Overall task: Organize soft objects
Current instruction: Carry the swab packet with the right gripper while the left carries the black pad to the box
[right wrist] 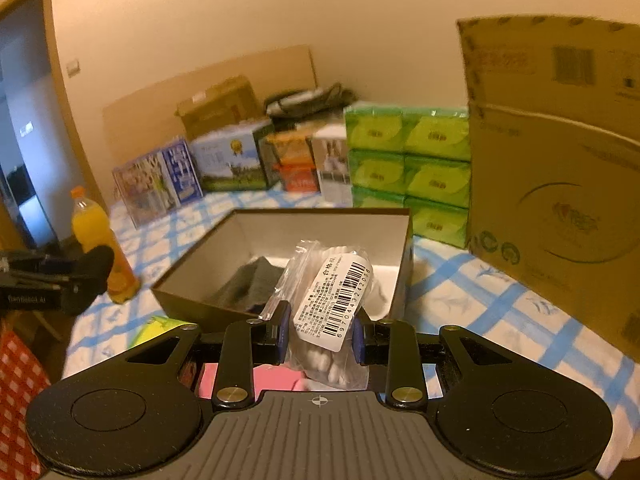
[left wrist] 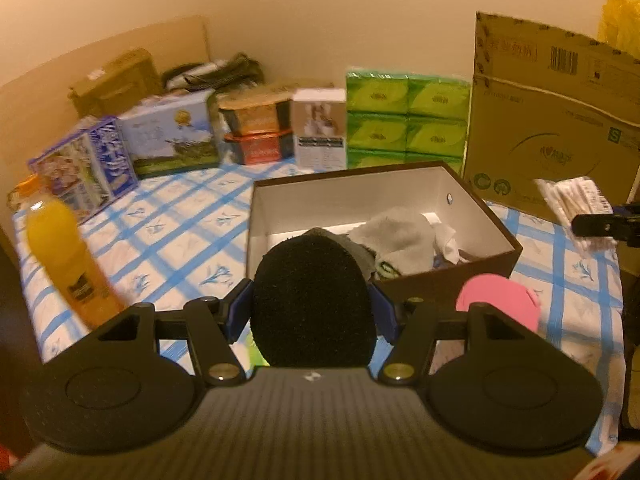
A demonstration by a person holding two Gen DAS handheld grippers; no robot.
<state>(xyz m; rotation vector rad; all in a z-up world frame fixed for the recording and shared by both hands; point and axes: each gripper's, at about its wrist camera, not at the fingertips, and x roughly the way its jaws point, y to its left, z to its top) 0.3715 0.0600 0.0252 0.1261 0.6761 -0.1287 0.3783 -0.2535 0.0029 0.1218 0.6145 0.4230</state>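
Above the box (left wrist: 472,264), left hand-held gripper (left wrist: 314,312) clamps black sponge (left wrist: 314,300)

Fuzzy black sponge (left wrist: 314,304), glossy plastic bag (right wrist: 332,304), matt cardboard box (left wrist: 452,280)

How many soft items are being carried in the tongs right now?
2: a black fuzzy sponge pad in the left tongs, and a clear plastic bag of white cotton swabs in the right tongs.

A plain cream wall (right wrist: 248,12) runs behind under warm yellowish light. At nine o'clock in the right wrist view, a wood-framed doorway (right wrist: 28,128) opens onto a darker room.
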